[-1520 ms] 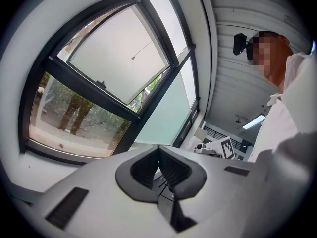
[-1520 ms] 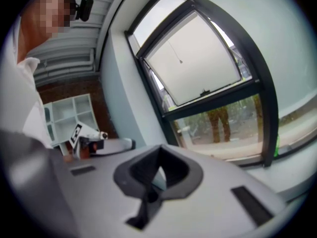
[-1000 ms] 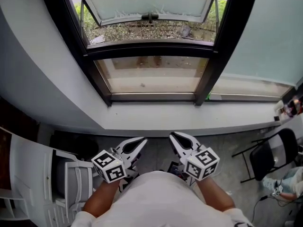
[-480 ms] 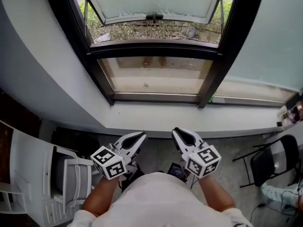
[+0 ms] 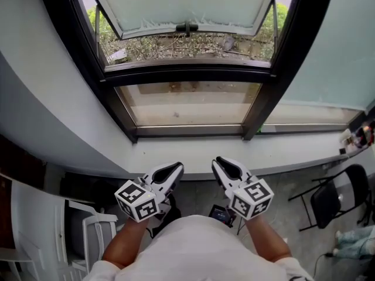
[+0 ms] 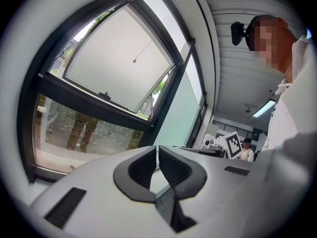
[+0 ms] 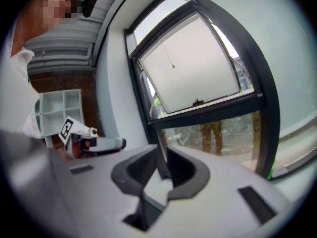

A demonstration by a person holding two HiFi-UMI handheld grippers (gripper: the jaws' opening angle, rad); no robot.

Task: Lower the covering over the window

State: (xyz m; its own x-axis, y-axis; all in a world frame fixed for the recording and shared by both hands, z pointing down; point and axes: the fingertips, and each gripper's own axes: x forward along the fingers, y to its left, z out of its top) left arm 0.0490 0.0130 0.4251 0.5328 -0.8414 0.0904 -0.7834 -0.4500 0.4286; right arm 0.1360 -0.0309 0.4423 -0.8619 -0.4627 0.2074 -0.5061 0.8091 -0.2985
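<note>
A black-framed window fills the wall ahead, and its pale upper pane is tilted outward with a dark handle at its lower edge. A thin pull cord with a small end piece hangs before that pane, and the cord also shows in the right gripper view. No covering is visible over the glass. My left gripper is shut and empty, low by my body, below the sill. Beside it my right gripper is opening, a narrow gap between its jaws and nothing in it.
A white shelf unit stands at the lower left and a black folding chair at the right. Small items sit on the sill's right end. A dark device lies on the floor between my arms.
Both grippers have stayed low in front of my body, drifting slightly nearer the sill. The head view has shifted a little, so the chair at the right sits lower.
</note>
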